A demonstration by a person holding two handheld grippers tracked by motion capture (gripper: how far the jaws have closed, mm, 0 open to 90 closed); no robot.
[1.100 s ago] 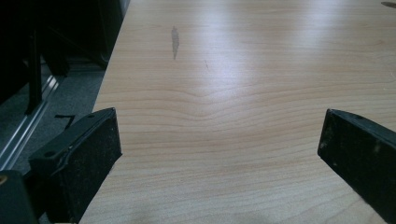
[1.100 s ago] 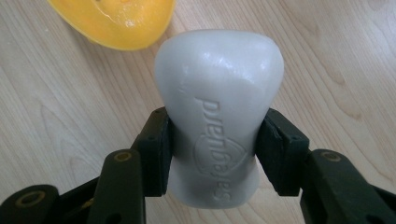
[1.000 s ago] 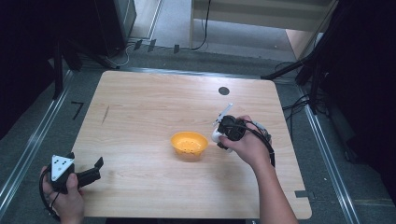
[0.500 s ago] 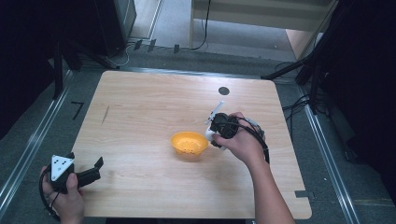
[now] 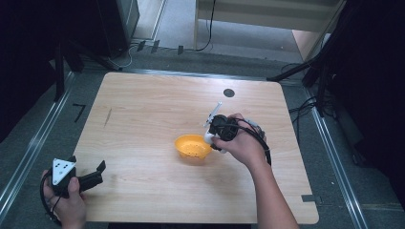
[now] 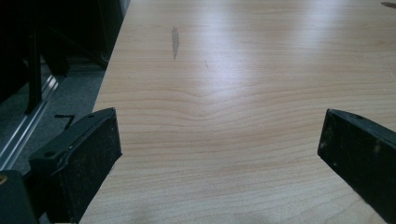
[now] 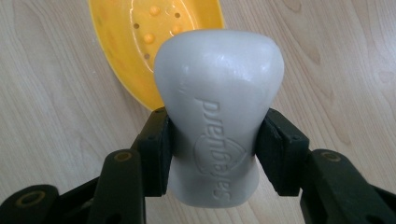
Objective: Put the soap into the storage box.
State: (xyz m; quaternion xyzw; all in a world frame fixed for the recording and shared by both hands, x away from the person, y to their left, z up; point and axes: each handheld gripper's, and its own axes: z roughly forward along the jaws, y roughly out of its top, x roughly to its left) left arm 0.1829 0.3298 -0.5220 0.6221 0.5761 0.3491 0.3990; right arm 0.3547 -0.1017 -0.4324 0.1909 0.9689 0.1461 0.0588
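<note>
A white bar of soap (image 7: 217,126) with raised lettering sits between the pads of my right gripper (image 7: 212,149), which is shut on it at its waist. Just beyond it lies a yellow soap dish (image 7: 154,37) with small holes and bumps. In the high view my right gripper (image 5: 212,136) hovers at the right rim of the yellow soap dish (image 5: 192,148) near the table's middle. My left gripper (image 5: 98,174) rests at the table's front left corner. Its jaws stand wide apart over bare wood in the left gripper view (image 6: 219,149).
The light wooden table (image 5: 153,109) has a dark round mark (image 5: 229,93) near its far edge and a small scuff (image 6: 175,39) toward the left. Metal rails and dark floor border the table on both sides.
My right gripper has carried the soap leftward, from right of the dish to its right rim. The left gripper has not moved.
</note>
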